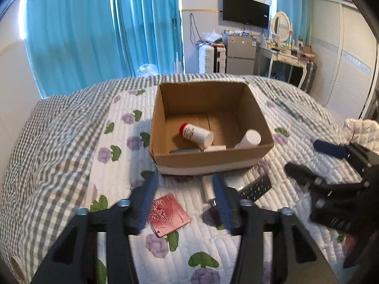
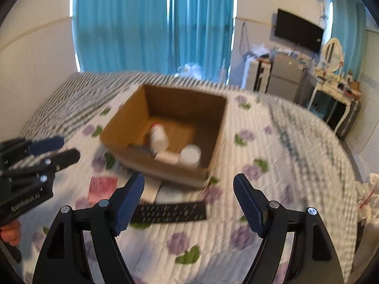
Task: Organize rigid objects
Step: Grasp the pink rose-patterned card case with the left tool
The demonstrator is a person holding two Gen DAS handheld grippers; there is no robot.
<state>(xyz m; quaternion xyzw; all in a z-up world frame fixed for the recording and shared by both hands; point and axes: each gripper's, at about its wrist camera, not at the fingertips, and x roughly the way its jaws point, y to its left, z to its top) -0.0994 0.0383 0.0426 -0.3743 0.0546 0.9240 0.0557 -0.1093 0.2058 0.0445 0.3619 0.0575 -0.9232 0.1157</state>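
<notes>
Quilted bed (image 1: 189,248), cardboard box (image 1: 210,158) ahead of both hand-held grippers, left (image 1: 183,203) and right (image 2: 189,203), fingers apart, empty.

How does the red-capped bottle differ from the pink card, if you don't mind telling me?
The red-capped bottle lies on its side inside the cardboard box; the pink card lies flat outside it on the quilt. The bottle is a white cylinder; the card is thin, square-cornered and patterned. Neither is held.
</notes>
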